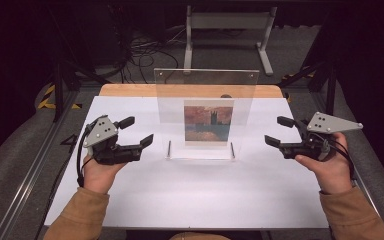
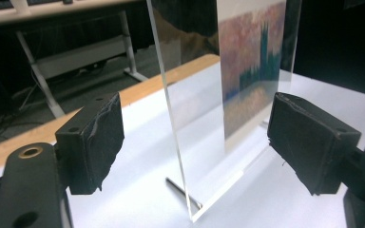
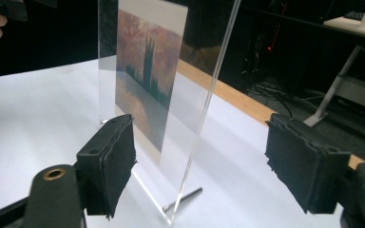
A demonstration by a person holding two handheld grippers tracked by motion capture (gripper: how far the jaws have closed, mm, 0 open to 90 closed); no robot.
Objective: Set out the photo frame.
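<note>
At the centre of the white table top [image 1: 190,195], a clear acrylic picture frame [image 1: 206,95] stands upright on two thin metal pin feet [image 1: 169,148], holding a small printed painting of dusky towers over water [image 1: 208,122].

From left to right: the left gripper [image 1: 136,131], held in the person's left hand [image 1: 99,172], lies at about nine o'clock of the frame, near its left edge but apart from it. Its black jaws are released and spread wide, nothing between the pads. In the left gripper view the frame's edge [image 2: 171,118] rises in line with the gap between the two foam pads [image 2: 97,142], some way ahead of them.

The frame occupies the middle, its foot resting flat on the table, with the wooden table edge [image 1: 130,90] behind at twelve o'clock.

The right gripper [image 1: 278,131], in the person's right hand [image 1: 330,167], lies at about three o'clock, likewise clear of the frame, jaws released and empty. In the right gripper view the frame's other edge [image 3: 209,104] stands ahead of the gap between the pads [image 3: 111,161].

Progress, as judged: the frame appears assembled, upright and free-standing, with both tools off it. Either the placement is complete, or a two-sided grasp on its edges remains to be made; the pictures do not decide which.
</note>
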